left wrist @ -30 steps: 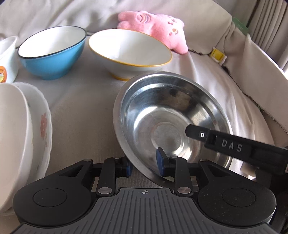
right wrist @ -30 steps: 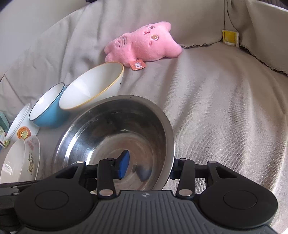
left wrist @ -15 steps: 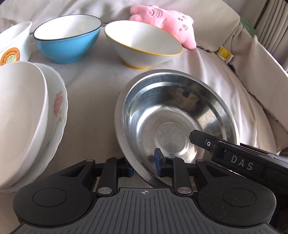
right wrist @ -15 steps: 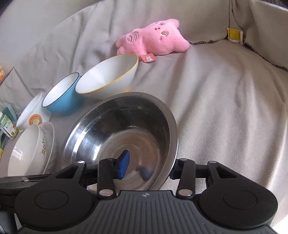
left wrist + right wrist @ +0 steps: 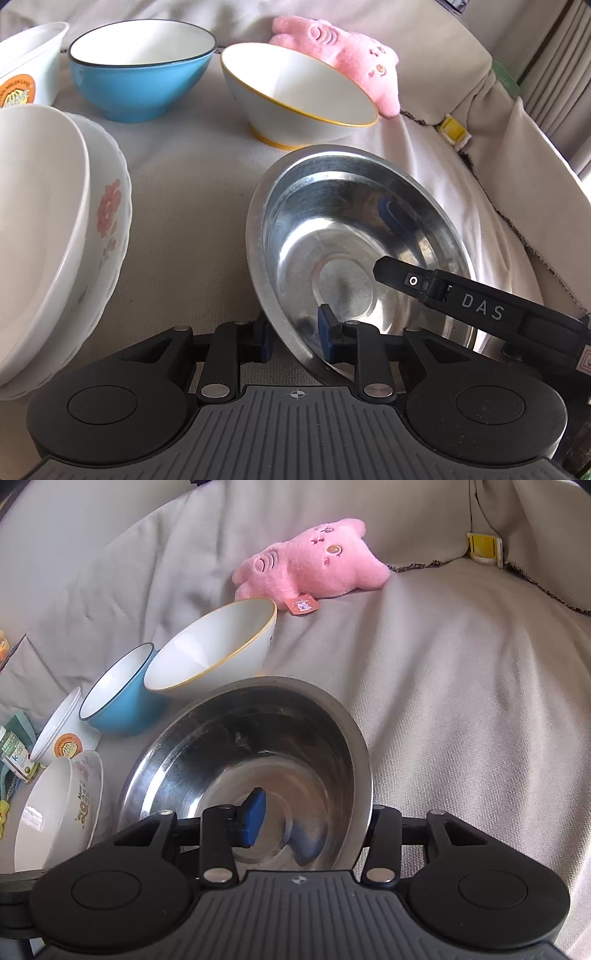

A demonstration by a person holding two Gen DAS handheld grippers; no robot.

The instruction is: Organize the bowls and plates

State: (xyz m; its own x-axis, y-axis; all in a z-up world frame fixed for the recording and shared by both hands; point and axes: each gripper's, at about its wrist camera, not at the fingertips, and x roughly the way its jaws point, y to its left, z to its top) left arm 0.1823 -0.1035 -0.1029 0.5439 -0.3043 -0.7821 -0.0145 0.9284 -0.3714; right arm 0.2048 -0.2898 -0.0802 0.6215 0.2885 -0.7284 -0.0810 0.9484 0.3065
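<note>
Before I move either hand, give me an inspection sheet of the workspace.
Surface: grey cloth cover, creased.
Job's things: steel bowl tilted; blue bowl and yellow-rimmed bowl behind it; nested white bowls at left; labelled white cup.
Clutter: pink plush toy; yellow clip; packets at left edge.
Grippers: left gripper jaws have just been closing, steel bowl's rim gripped between them; right gripper shut on another part of its rim.
Cables: nothing seen.
Surroundings: curtain at right.

We're looking at a sofa (image 5: 461, 701) draped in a beige cover (image 5: 192, 206) that's wrinkling up toward the backrest. Daylight is coming in bright from the right, where pale curtains (image 5: 554, 74) are hanging. A pink plush toy (image 5: 314, 565) is lying against the back cushion.
</note>
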